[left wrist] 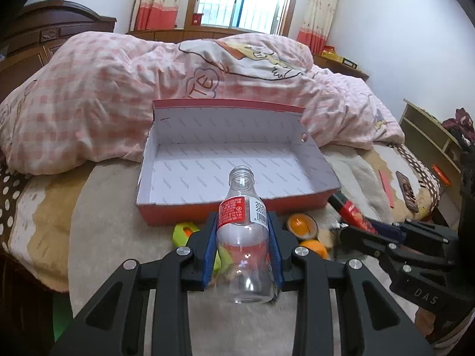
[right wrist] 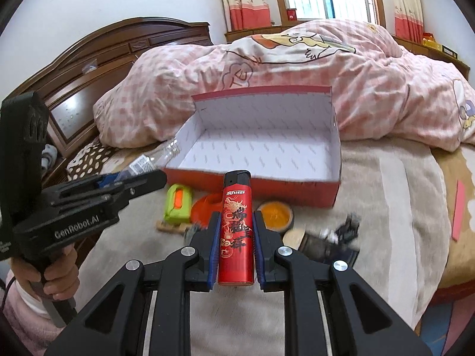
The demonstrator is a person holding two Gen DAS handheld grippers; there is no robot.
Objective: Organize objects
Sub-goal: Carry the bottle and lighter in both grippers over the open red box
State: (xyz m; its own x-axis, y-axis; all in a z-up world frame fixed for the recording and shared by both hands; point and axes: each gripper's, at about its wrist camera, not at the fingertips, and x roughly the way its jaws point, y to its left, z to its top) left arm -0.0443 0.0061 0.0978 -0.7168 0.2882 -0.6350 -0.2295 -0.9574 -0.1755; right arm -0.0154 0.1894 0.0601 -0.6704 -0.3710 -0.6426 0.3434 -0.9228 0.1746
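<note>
My left gripper (left wrist: 242, 225) is shut on an empty clear plastic bottle (left wrist: 243, 237) with a red label, held above the bed in front of the open red box (left wrist: 237, 204). My right gripper (right wrist: 236, 222) is shut on a red lighter (right wrist: 236, 231) with a dragon print, also held in front of the red box (right wrist: 252, 182). The box has a white inside with nothing in it. In the left wrist view the right gripper (left wrist: 360, 222) and lighter (left wrist: 347, 207) show at the right. In the right wrist view the left gripper (right wrist: 142, 181) shows at the left.
Below the grippers on the beige blanket lie a green and orange toy (right wrist: 177, 204), an orange cone (right wrist: 207, 204), an orange lidded cup (right wrist: 274, 215), a round orange fruit (left wrist: 314, 247) and a dark blurred object (right wrist: 332, 237). A pink duvet (left wrist: 118, 89) piles behind the box. A phone (left wrist: 406, 190) lies right.
</note>
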